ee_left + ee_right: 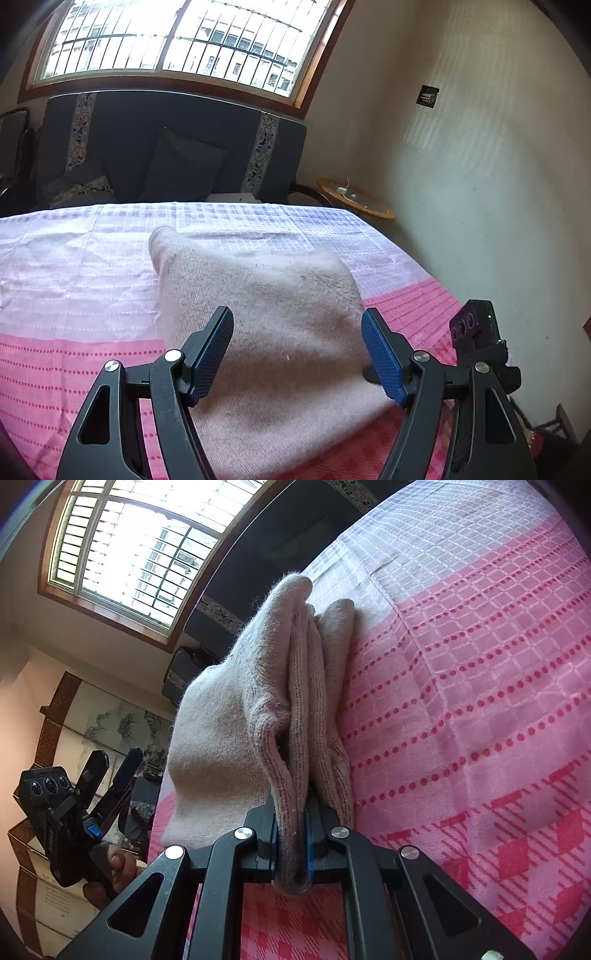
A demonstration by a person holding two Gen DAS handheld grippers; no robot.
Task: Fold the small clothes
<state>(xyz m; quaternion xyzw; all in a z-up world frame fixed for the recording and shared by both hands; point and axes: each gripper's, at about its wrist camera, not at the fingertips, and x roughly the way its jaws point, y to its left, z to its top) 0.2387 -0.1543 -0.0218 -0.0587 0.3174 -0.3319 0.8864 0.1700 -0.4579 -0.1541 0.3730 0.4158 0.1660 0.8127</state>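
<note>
A pale pink-beige knitted garment lies folded on the pink and white checked cloth. My left gripper is open and empty, hovering just above the garment's near part, fingers either side of it. My right gripper is shut on the garment's ribbed edge, with several knit layers bunched between the blue pads. The garment rises from the cloth in the right wrist view. The left gripper also shows in the right wrist view, held in a hand at the left, open.
The cloth covers a table that ends at the right near a wall. A dark sofa with cushions stands behind, under a barred window. A small round side table sits at the far right.
</note>
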